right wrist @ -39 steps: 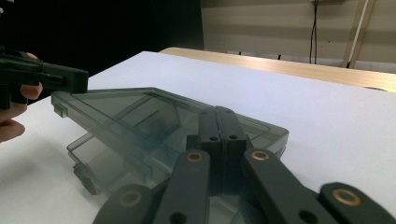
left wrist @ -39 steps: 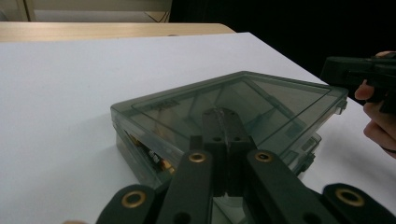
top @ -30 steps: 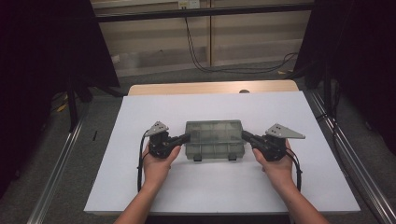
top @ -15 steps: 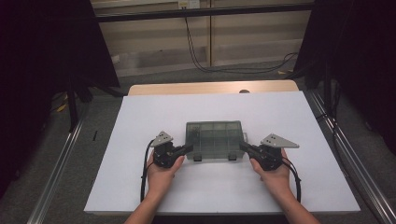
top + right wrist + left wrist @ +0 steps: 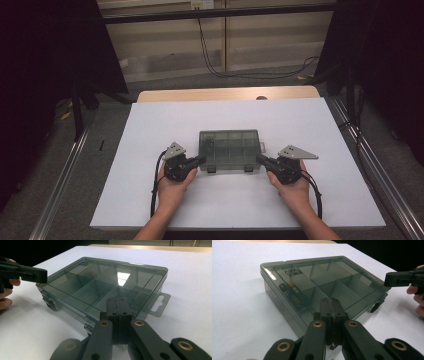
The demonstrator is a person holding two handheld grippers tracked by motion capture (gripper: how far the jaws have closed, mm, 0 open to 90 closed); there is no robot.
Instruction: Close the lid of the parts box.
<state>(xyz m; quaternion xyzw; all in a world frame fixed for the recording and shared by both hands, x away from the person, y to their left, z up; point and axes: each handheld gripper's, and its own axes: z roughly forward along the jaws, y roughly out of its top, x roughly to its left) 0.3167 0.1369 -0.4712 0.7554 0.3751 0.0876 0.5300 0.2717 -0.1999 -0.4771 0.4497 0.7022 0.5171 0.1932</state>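
Both hands have sunk toward the table; left gripper [image 5: 201, 160] & right gripper [image 5: 261, 159], jaws closed empty, now flank the compartment box [image 5: 229, 150], prob. about to unlatch it.

The compartment box [image 5: 229, 150] looks like smoky, see-through plastic with a glossy lid that mirrors a bright patch of light. My left gripper [image 5: 202, 159] and right gripper [image 5: 260, 159] are matt black plastic with brass-coloured rivets. The counter [image 5: 150, 200] wears a smooth, matt white sheet; bare wood shows along its far edge.

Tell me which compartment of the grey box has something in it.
The end compartment under the printed lettering on the lid of the box: small cylindrical parts lie there. The other compartments look empty.
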